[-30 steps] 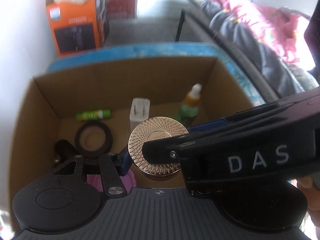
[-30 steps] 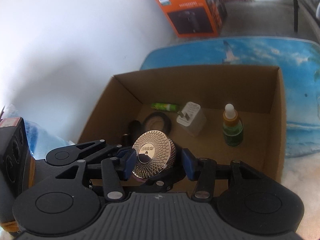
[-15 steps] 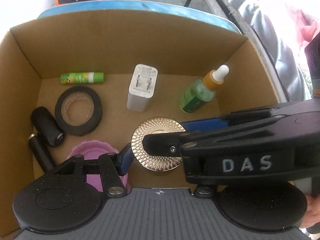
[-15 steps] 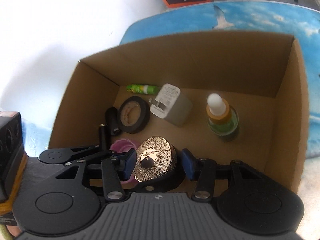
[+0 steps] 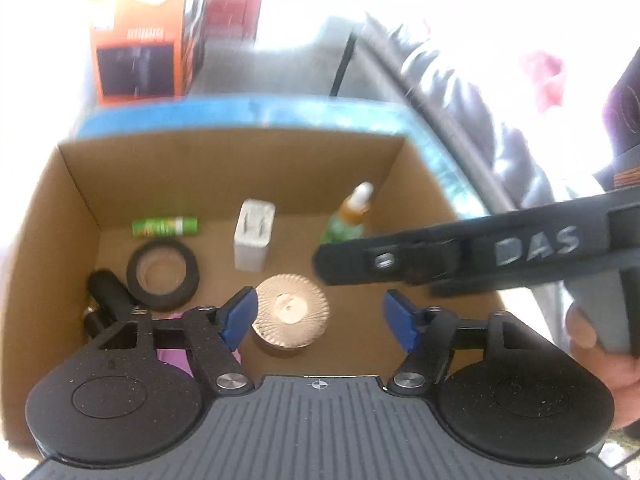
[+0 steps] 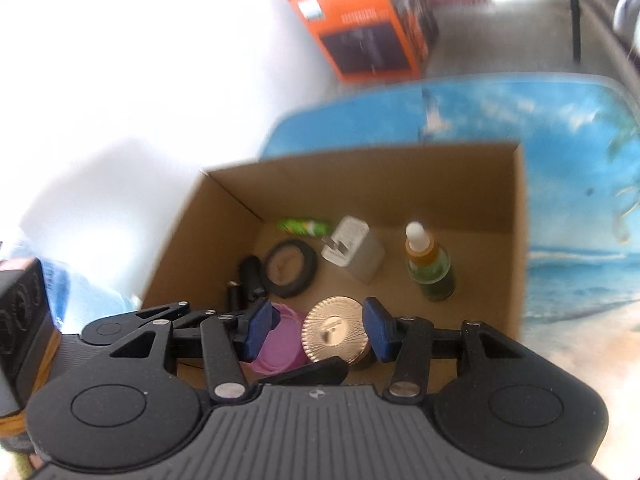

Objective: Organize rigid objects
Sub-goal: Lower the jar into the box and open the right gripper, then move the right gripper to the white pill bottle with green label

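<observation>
The round gold metal tin with a ribbed, radiating lid sits flat on the floor of the brown cardboard box, lid upward. The left gripper has just been opening and stands wide, pads clear of the tin; the right gripper is open too, gripping nothing. Beside the tin lie a pink plastic lid, a black tape roll and a white charger block.

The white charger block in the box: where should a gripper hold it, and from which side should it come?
Grip the white charger block across its two broad flat faces, coming from above. It lies alone on the cardboard box floor, prongs toward the back wall, with free space between the tape roll and dropper bottle.
</observation>
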